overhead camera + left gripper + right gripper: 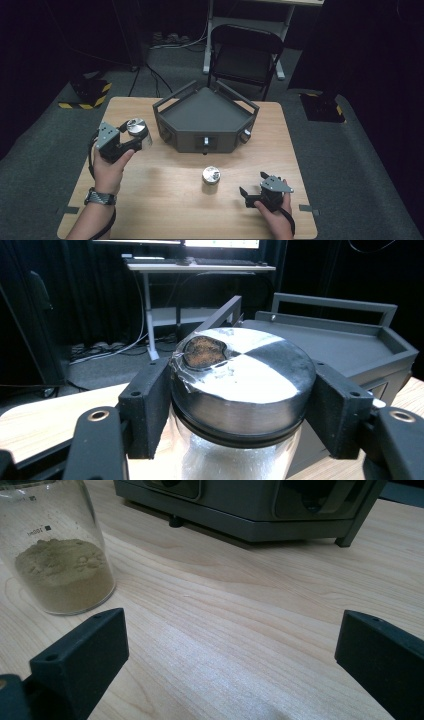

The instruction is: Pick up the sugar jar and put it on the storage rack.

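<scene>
Clamping a glass jar with a shiny metal lid (243, 385) between its two black jaws, the left gripper (131, 137) holds it at the left side of the light wooden table (165, 200), just beside the dark grey angular tray with raised rails (207, 117). In the left gripper view the jaws press on the lid's sides; a torn patch on the lid exposes something brown, and the jar's lower body is cut off by the frame, so its contents are hard to make out. The right gripper (252, 192) rests low at the table's near right with its jaws spread wide, gripping nothing. A second glass jar holding tan powder (57, 560) stands on the wood to its left, apart from the jaws; its top is cropped in the right gripper view, while the high view shows its metal lid. Small printing on its glass is too fine to read.
</scene>
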Motion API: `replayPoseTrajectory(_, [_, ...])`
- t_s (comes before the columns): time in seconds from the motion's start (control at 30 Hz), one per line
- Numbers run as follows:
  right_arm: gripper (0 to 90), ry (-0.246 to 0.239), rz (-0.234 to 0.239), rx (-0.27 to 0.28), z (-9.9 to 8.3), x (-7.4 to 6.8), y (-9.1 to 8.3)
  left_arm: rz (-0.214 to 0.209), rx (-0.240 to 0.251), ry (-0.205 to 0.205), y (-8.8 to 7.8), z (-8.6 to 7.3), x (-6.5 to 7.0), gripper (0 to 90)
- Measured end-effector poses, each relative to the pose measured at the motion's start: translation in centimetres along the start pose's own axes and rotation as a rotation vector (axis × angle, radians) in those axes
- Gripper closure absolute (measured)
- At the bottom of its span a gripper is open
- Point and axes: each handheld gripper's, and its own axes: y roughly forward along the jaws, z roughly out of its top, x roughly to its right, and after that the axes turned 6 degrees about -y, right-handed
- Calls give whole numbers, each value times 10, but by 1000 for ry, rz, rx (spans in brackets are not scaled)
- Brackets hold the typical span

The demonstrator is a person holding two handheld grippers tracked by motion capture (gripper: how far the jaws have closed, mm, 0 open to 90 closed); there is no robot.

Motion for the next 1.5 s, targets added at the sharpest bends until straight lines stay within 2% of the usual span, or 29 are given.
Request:
replayPoseTrajectory(0.17, [5,0,2,0,0,0,0,-4,6,3,3,7,4,330])
replayPoseTrajectory(0.3, [5,0,3,1,0,1,0,-25,2,19,9,19,8,330])
replayPoseTrajectory(0.43, [5,1,6,1,0,1,0,-32,12,12,12,24,10,330])
replayPoseTrajectory(0.53, [5,3,8,1,0,2,0,-22,18,22,16,30,15,331])
replayPoseTrajectory(0.73, [5,5,12,4,-1,3,0,-39,29,25,30,39,24,331])
replayPoseTrajectory(1.1, [5,6,21,2,0,4,0,-60,33,29,56,48,37,331])
replayPoseTrajectory(1.5, [5,12,29,7,-1,7,0,-78,31,30,86,48,50,332])
